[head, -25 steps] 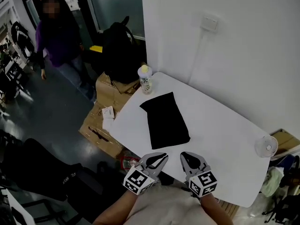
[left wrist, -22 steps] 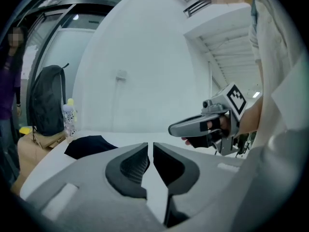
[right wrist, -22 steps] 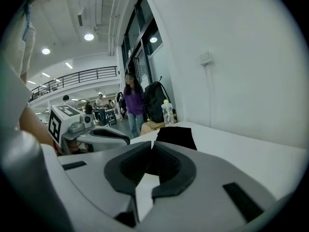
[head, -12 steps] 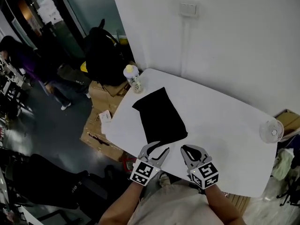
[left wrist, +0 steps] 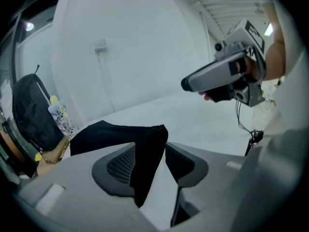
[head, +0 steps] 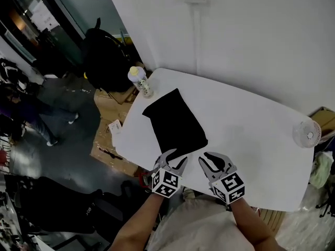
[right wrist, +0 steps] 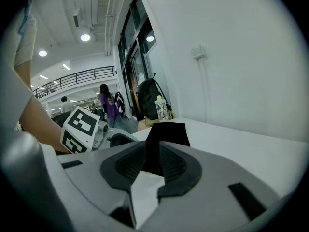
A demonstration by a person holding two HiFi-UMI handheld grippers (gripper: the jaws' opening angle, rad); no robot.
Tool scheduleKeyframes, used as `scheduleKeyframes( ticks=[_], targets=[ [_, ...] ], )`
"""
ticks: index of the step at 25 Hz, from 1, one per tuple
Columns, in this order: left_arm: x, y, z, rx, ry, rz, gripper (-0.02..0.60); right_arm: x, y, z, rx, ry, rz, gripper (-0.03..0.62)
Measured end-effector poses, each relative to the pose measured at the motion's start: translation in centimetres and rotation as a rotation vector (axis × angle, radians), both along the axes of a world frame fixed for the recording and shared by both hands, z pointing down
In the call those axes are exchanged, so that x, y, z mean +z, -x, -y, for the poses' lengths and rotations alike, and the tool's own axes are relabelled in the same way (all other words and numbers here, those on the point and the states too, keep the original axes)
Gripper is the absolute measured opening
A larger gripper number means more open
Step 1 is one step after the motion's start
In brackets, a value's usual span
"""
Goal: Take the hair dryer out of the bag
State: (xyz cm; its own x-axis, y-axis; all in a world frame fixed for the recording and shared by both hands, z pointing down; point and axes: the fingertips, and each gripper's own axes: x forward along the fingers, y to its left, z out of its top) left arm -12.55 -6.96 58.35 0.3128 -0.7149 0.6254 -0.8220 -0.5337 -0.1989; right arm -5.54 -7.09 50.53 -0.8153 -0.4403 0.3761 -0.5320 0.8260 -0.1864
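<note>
A flat black bag [head: 175, 124] lies on the white table [head: 251, 135], its near end toward me. No hair dryer shows in any view. My left gripper [head: 175, 158] is at the bag's near edge with its jaws opening. In the left gripper view the bag's corner [left wrist: 145, 153] lies in the gap of the left gripper [left wrist: 152, 153], and the pads do not press on it. My right gripper [head: 211, 159] hovers just right of that edge, its jaws opening a little. Nothing sits between them, and the bag [right wrist: 166, 132] shows ahead through the gap of the right gripper [right wrist: 153, 161].
A small bottle [head: 140, 81] stands at the table's far left corner. A small white fan [head: 306, 134] sits at the right edge. A black backpack [head: 104, 56] and cardboard boxes [head: 110, 140] are on the floor left of the table. A person [right wrist: 107, 105] stands far off.
Both grippers have come forward and down to the bag's near edge. The left jaws went from shut to wide apart; the right jaws have begun to part.
</note>
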Motion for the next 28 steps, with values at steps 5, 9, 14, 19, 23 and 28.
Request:
scheduleKeyframes(
  ticks=[5,9,14,19,23,28],
  targets=[
    [2.7,0.8,0.6,-0.020,0.056,0.134,0.184,0.5,-0.2,0.3,0.008,0.015,-0.003,0.098],
    [3.8,1.1,1.2,-0.040,0.085,0.157,0.184,0.9,-0.2,0.4,0.014,0.030,-0.001,0.098],
    [4.7,1.5,2.0,-0.057,0.102,0.156,0.184,1.6,-0.1,0.7,0.018,0.043,-0.006,0.098],
    [4.8,1.8,2.8,-0.072,0.099,0.164,0.181,1.8,-0.2,1.2,0.028,0.049,-0.015,0.098],
    [3.6,2.0,3.8,-0.078,0.118,0.092,0.025,1.7,-0.2,1.8,0.042,0.052,-0.018,0.097],
    [1.8,1.6,5.3,-0.012,0.173,0.037,0.021,2.1,0.3,2.2,0.043,0.058,-0.031,0.098]
  ],
)
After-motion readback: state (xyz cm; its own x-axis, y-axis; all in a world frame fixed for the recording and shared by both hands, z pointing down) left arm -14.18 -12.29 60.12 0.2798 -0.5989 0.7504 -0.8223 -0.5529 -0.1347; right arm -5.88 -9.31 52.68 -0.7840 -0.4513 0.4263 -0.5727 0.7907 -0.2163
